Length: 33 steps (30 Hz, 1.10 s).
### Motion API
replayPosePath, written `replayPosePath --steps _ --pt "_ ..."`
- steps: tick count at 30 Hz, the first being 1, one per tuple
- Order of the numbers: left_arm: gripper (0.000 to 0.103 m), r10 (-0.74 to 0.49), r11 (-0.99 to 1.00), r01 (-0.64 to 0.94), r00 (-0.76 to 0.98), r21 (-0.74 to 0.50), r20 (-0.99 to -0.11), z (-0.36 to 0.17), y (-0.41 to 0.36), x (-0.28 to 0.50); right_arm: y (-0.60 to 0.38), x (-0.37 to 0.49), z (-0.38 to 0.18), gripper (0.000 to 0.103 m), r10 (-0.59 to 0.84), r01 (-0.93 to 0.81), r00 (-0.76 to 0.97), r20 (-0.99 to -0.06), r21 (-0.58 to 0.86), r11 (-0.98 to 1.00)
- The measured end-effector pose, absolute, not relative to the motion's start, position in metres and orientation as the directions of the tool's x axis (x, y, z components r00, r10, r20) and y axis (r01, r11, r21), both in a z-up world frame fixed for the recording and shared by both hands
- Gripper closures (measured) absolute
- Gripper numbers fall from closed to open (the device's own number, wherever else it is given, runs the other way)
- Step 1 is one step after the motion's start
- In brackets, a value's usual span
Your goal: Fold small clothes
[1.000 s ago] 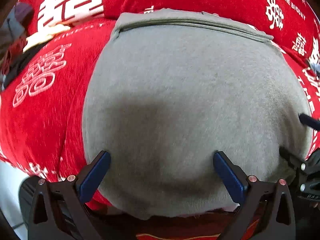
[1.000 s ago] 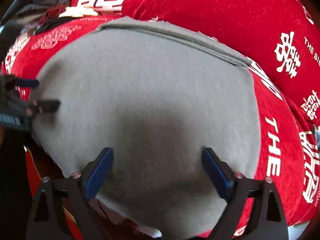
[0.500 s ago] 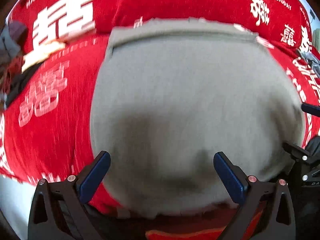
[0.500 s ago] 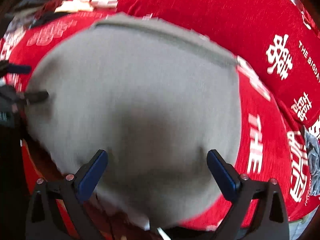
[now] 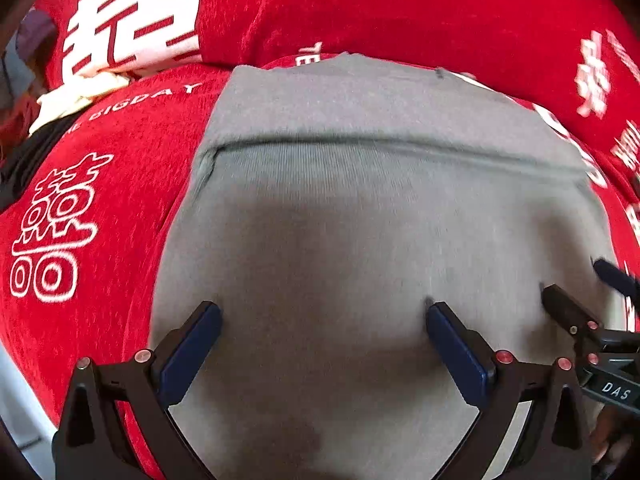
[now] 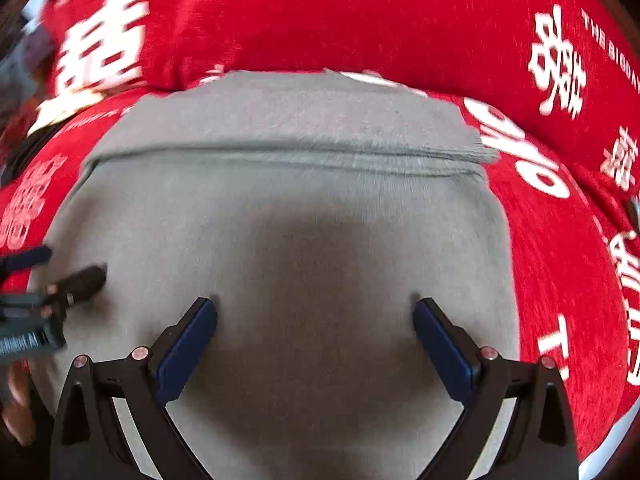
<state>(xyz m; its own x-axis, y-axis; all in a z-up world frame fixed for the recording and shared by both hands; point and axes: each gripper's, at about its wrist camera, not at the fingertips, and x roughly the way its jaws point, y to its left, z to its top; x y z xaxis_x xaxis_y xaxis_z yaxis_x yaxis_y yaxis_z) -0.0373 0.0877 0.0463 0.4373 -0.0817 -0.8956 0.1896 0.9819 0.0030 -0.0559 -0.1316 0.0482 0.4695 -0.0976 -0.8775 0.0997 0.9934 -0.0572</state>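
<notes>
A grey knit garment (image 5: 360, 220) lies flat on a red cloth with white characters (image 5: 100, 200), folded so that a lower layer shows beyond a fold edge at the far side. My left gripper (image 5: 320, 312) is open, its blue-padded fingers (image 5: 192, 344) resting over the garment's near part. In the right wrist view the same grey garment (image 6: 300, 208) fills the middle, and my right gripper (image 6: 314, 308) is open over it with nothing between its pads. Each gripper shows at the other view's edge: the right gripper (image 5: 576, 300) and the left gripper (image 6: 60, 276).
A red cushion or backrest with white lettering (image 6: 360, 12) rises behind the garment. A heap of other clothes, cream and dark (image 5: 60, 100), lies at the far left. A pale strip of surface (image 5: 16, 392) shows beyond the red cloth's near left edge.
Both grippers have moved forward over the grey garment, which now reaches further under them. More of the garment's lower layer shows past the fold edge. Both stay open.
</notes>
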Motion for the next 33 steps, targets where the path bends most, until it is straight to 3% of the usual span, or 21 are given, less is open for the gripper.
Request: replayPosePath --steps 8,15,20,22,23,25,26,27,28,29,32,33 --pt "0.0 -0.108 0.977 0.213 0.47 -0.007 -0.876 0.04 0.121 -0.13 -0.113 -0.172 0.045 0.001 -0.106 -0.005 0.535 -0.838 -0.128 0.992" --pt "0.0 -0.11 0.981 0.185 0.301 -0.055 -0.947 0.027 0.15 -0.155 -0.106 -0.212 0.029 0.0 -0.197 -0.07 0.358 -0.913 -0.237 0.969" --pt "0.0 -0.086 0.996 0.042 0.165 -0.08 -0.983 0.005 0.187 -0.16 -0.128 -0.225 0.026 0.0 -0.097 0.06 0.259 -0.961 -0.084 0.995" --pt "0.0 -0.165 0.986 0.022 0.08 -0.164 -0.983 -0.009 0.193 -0.156 -0.131 -0.223 0.016 0.003 -0.072 0.069 0.209 -0.975 -0.059 0.996" --pt "0.0 -0.197 0.98 0.024 0.05 -0.196 -0.979 -0.014 0.192 -0.154 -0.129 -0.221 0.013 0.012 -0.065 0.062 0.197 -0.978 -0.053 0.997" --pt "0.0 -0.224 0.974 0.05 0.024 -0.223 -0.974 -0.017 0.187 -0.151 -0.123 -0.217 0.012 0.016 -0.078 0.057 0.195 -0.978 -0.068 0.996" --pt "0.008 -0.231 0.971 0.071 0.023 -0.229 -0.973 -0.016 0.183 -0.152 -0.12 -0.217 0.014 0.027 -0.087 0.052 0.203 -0.975 -0.078 0.996" --pt "0.016 -0.24 0.967 0.091 0.017 -0.238 -0.971 -0.015 0.18 -0.153 -0.117 -0.22 0.016 0.047 -0.109 0.053 0.211 -0.972 -0.1 0.994" --pt "0.034 -0.254 0.962 0.103 0.0 -0.253 -0.967 -0.015 0.178 -0.155 -0.117 -0.223 0.02 0.058 -0.126 0.061 0.22 -0.967 -0.116 0.991" --pt "0.052 -0.256 0.96 0.108 -0.018 -0.256 -0.966 -0.015 0.176 -0.157 -0.119 -0.225 0.024 0.091 -0.089 0.06 0.23 -0.969 -0.077 0.995" --pt "0.09 -0.25 0.962 0.105 -0.032 -0.252 -0.968 -0.012 0.178 -0.164 -0.126 -0.231 0.036 0.092 -0.008 0.061 0.256 -0.967 0.008 0.998" --pt "0.09 -0.26 0.96 0.102 -0.024 -0.261 -0.965 -0.007 0.181 -0.166 -0.127 -0.233 0.043 0.092 0.013 0.055 0.274 -0.962 0.029 0.998"
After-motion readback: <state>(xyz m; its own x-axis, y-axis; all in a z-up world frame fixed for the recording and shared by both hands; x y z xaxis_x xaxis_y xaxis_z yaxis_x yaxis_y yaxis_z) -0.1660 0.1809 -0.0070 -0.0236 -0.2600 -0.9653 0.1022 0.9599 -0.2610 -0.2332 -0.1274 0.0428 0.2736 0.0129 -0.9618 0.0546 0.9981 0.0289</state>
